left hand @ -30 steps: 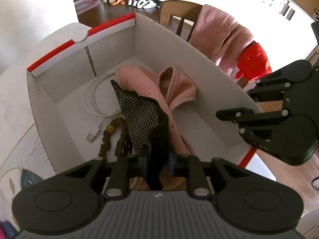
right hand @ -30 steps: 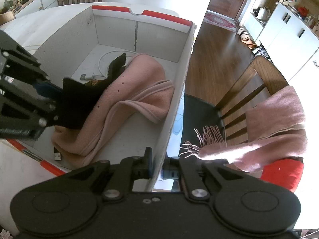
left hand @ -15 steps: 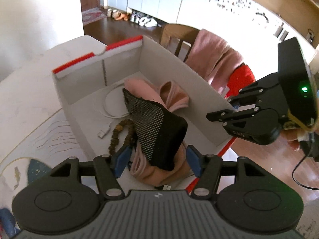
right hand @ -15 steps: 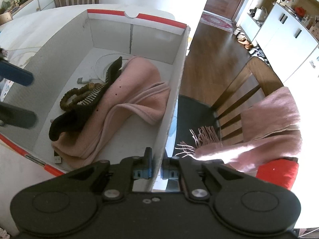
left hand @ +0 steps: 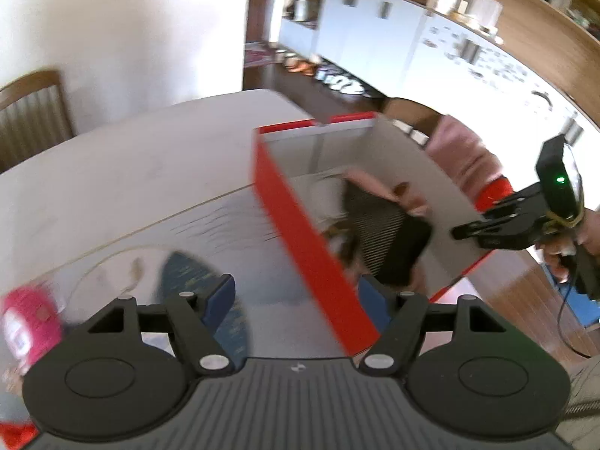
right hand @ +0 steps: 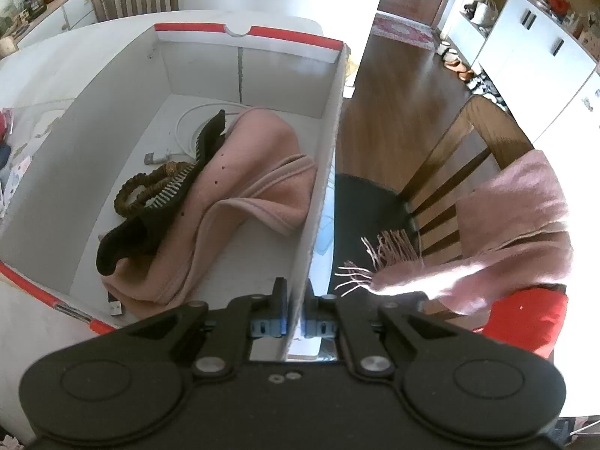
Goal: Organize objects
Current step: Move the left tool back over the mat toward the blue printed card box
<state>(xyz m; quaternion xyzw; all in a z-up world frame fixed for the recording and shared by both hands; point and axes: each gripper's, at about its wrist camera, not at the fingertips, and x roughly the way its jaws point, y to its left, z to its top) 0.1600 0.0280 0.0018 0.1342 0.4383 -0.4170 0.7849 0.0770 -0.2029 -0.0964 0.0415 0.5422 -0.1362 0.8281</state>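
Note:
A white cardboard box (right hand: 93, 131) with red trim (left hand: 300, 232) stands on the table. In it a pink cloth (right hand: 255, 172) lies with a black dotted glove (right hand: 150, 225) draped on its left edge, beside a brown elastic band (right hand: 138, 191) and a white cable (right hand: 187, 120). My left gripper (left hand: 296, 300) hovers above the box's near left wall. Its jaws are opening and nothing is held between them. My right gripper (right hand: 294, 292) is shut on the box's right wall. In the blurred left wrist view it (left hand: 498, 228) shows at the far side of the box.
A wooden chair (right hand: 461, 150) right of the box carries a fringed pink scarf (right hand: 517, 225) and something red (right hand: 525, 318). A pink and white object (left hand: 30, 322) sits at the table's left. A blue patterned mat (left hand: 195, 273) lies under my left gripper. Another chair (left hand: 30, 112) stands behind the table.
My left gripper let the black glove drop onto the pink cloth, opened, and pulled back, up and left out of the box. The right gripper kept its hold on the wall.

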